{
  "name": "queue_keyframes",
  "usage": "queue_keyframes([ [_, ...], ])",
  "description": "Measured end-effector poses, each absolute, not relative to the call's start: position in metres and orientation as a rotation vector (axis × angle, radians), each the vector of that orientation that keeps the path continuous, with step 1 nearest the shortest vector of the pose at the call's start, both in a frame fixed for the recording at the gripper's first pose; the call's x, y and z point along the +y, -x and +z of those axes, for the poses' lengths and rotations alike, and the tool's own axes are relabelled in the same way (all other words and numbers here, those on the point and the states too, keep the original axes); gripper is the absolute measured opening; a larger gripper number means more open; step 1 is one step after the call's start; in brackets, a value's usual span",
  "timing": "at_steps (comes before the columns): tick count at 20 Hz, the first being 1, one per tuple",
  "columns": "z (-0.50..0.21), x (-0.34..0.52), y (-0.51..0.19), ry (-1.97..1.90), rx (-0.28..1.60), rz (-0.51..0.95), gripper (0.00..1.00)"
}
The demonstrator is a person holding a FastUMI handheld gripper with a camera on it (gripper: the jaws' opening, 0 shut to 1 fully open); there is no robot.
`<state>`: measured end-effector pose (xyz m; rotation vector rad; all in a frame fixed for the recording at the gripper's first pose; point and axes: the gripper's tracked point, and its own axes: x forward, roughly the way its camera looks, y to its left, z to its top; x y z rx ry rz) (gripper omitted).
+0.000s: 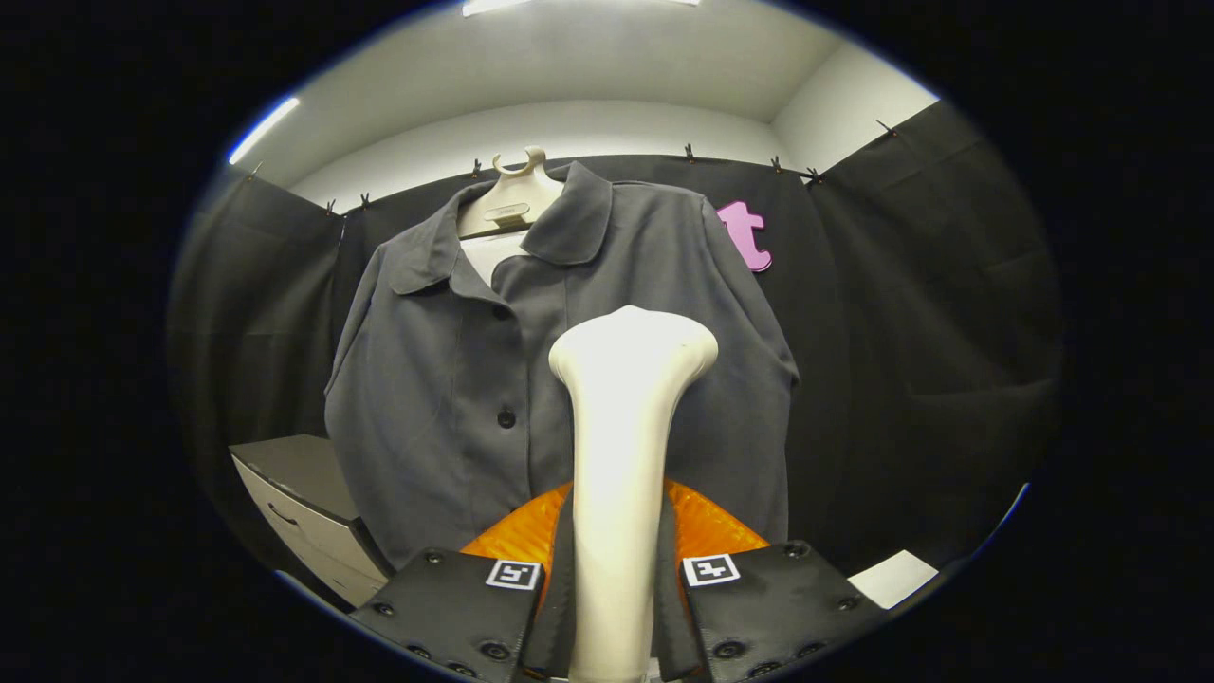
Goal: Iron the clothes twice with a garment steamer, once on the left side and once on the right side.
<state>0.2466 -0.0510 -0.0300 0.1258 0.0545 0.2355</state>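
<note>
A dark grey buttoned shirt point(455, 379) hangs on a cream hanger point(512, 194) in front of the black cloth wall. My gripper point(616, 541) is shut on the handle of a cream garment steamer point(626, 417), which stands upright between the fingers. The steamer's wide head point(634, 346) is raised in front of the shirt's middle, slightly to the right of the button row. I cannot tell whether the head touches the cloth. The shirt's lower right part is hidden behind the steamer.
A grey cabinet with drawers point(299, 503) stands low to the left of the shirt. A white flat surface point(892, 577) lies low at the right. Black cloth walls close in on both sides and behind.
</note>
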Motion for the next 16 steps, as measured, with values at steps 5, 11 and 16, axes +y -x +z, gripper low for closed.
queue_keyframes([
  [5, -0.042, -0.053, -0.249, -0.120, 0.073, 0.220, 0.41],
  [11, -0.073, -0.056, -0.238, -0.126, 0.116, 0.195, 0.41],
  [16, -0.113, -0.058, -0.225, -0.126, 0.177, 0.168, 0.41],
])
